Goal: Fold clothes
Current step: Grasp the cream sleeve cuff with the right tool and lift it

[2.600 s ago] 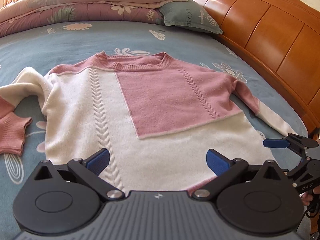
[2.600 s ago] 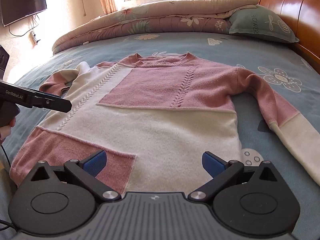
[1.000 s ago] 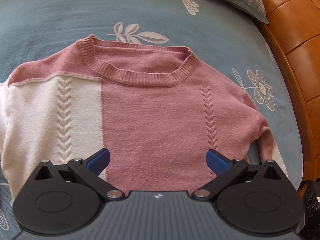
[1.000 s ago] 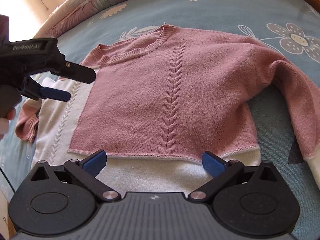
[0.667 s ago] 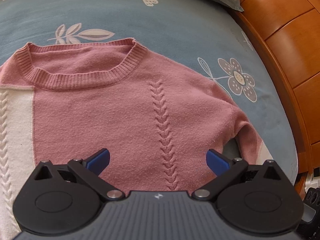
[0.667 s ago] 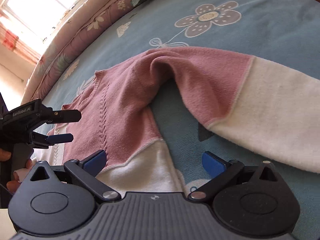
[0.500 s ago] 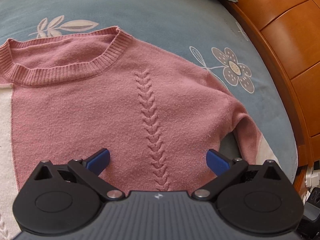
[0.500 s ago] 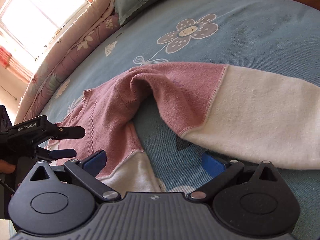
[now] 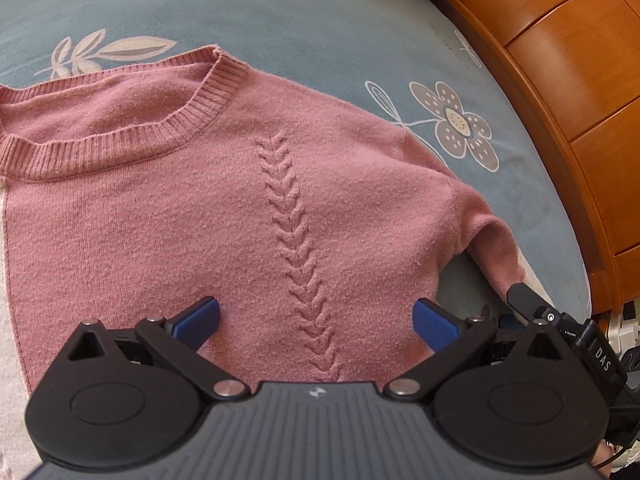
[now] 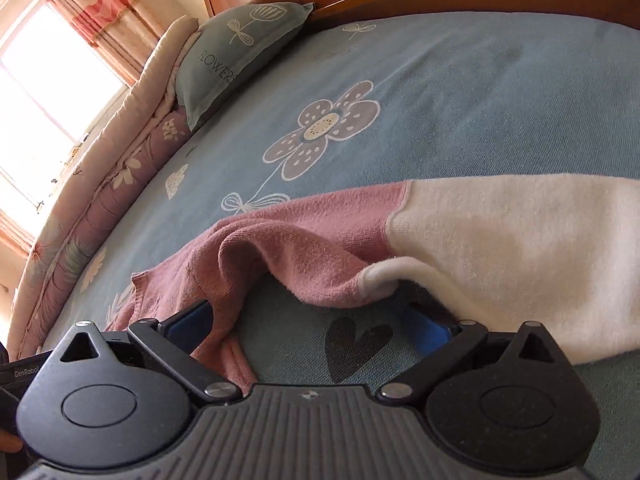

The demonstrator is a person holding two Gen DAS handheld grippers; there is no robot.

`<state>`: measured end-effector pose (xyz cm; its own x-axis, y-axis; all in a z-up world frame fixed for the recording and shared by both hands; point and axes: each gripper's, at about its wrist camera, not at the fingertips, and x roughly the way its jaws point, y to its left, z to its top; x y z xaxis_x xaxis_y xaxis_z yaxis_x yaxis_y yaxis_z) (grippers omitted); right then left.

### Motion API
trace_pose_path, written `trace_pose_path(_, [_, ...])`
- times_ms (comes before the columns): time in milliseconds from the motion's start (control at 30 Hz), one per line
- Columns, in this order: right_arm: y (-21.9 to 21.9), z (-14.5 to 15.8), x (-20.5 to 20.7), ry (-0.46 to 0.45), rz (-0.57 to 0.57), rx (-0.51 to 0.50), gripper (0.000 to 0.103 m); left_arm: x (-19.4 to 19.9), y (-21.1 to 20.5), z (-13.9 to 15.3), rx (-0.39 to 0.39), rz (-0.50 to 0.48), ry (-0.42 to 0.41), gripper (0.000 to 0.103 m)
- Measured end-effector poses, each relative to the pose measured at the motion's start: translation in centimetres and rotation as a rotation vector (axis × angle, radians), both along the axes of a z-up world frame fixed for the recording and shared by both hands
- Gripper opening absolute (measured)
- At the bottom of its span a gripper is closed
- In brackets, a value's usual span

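Two grippers, both spread wide, neither holding anything.

Your left gripper (image 9: 316, 318) hangs over the pink chest of the sweater (image 9: 240, 216), straddling its cable braid. Your right gripper (image 10: 316, 326) sits low at the sleeve (image 10: 480, 240), one blue pad under the cream fold. You have the sweater flat on the bed (image 10: 480, 100), sleeve toward the headboard (image 9: 580, 80) edge, a pillow (image 10: 240, 52) beyond.

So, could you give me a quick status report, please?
Left gripper open above sweater chest. Right gripper open, low at the sleeve. Nothing gripped, nothing blocking.
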<state>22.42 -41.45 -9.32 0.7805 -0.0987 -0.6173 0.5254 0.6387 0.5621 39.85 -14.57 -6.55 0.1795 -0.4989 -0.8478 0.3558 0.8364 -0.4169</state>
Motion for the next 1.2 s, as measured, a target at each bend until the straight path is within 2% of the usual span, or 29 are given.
trace_pose_path(167, [-3.3,1.3,0.4,-0.013,-0.165,-0.032,0.103,-0.2,0.1,0.1,0.005,-0.043,-0.01,0.102])
trace_pose_path(233, [-2.7,2.6,-0.6,-0.008,-0.213,-0.145,0.103,-0.3,0.2,0.1,0.004,-0.054,-0.01,0.102])
trace_pose_path(300, [-1.6,3.1,-0.7,0.024,-0.187,-0.241,0.103,-0.3,0.3,0.0,0.002,-0.057,-0.012,0.102])
trace_pose_path(333, [-1.4,2.6,-0.5,0.037,-0.145,-0.22,0.103,-0.3,0.3,0.0,0.002,-0.055,-0.013,0.102])
trace_pose_path(400, [-1.7,1.0,-0.2,0.044,-0.074,-0.077,0.103,-0.4,0.1,-0.1,0.006,-0.055,-0.019,0.102])
trace_pose_path(467, [-1.6,0.0,-0.4,0.026,-0.105,-0.002,0.103,-0.5,0.0,0.0,0.013,-0.065,-0.026,0.102])
trace_pose_path(600, [-2.3,-0.4,-0.3,-0.025,-0.164,0.002,0.103,-0.4,-0.6,-0.1,0.029,-0.091,-0.033,0.102])
trace_pose_path(700, [-3.6,-0.1,-0.2,-0.025,-0.164,0.035,0.103,-0.2,-0.6,-0.1,0.03,-0.094,-0.026,0.102])
trace_pose_path(867, [-4.9,-0.4,-2.1,-0.064,-0.198,0.051,0.103,0.0,-0.6,-0.1,0.034,-0.086,-0.026,0.102])
trace_pose_path(1000, [-6.7,-0.1,-0.1,-0.069,-0.26,0.029,0.103,-0.1,-1.0,-0.2,0.048,-0.108,-0.042,0.102])
trace_pose_path(1100, [-8.0,0.1,1.7,-0.085,-0.254,0.051,0.103,-0.2,-1.1,-0.1,0.056,-0.124,-0.053,0.102])
trace_pose_path(1200, [-7.2,-0.2,1.0,-0.073,-0.208,0.106,0.103,-0.3,-1.2,0.0,0.064,-0.126,-0.055,0.102])
